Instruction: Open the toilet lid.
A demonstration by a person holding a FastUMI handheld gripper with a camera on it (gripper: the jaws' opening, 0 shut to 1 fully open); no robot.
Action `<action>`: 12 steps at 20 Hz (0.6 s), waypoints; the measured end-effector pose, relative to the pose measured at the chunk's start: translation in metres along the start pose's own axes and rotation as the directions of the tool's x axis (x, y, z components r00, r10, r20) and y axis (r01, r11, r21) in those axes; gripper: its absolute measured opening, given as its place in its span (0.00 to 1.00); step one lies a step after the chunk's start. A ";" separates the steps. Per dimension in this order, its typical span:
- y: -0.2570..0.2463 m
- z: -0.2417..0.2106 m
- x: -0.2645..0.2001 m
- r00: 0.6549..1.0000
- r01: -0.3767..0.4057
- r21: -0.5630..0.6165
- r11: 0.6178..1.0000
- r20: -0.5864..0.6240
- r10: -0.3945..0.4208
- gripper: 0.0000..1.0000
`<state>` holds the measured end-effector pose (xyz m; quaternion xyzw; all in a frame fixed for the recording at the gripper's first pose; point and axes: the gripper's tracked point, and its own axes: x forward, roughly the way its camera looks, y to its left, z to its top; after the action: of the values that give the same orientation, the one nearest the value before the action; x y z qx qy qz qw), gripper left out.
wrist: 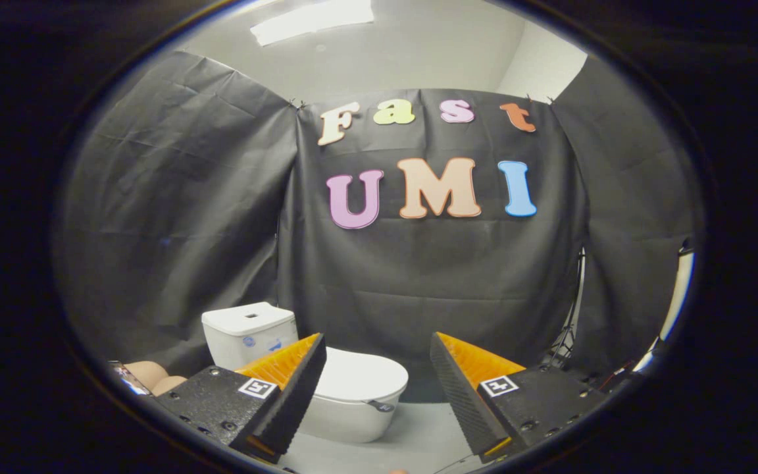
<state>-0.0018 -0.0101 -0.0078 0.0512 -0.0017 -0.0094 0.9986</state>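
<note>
Here the claw (376, 349) gapes wide and holds nothing, the toilet lid (360, 375) down just beyond its fingers.

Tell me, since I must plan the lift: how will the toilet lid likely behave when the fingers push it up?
The toilet lid lies shut, beyond the open gripper. It looks like a smooth, glossy white shell, so fingers may slip on it. It seems stiff, not floppy, and probably swings on a hinge near the tank instead of lifting free. Let go partway, it would likely fall back.
</note>
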 end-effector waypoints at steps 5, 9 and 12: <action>0.006 -0.017 0.014 0.999 -0.008 0.020 1.000 -0.038 0.009 0.97; 0.010 -0.026 0.040 0.997 -0.026 0.061 0.998 -0.066 0.030 0.96; 0.006 -0.030 0.068 0.994 -0.047 0.120 0.992 -0.091 0.058 0.97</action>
<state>0.0668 -0.0023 -0.0372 0.1105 0.0436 0.0196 0.9927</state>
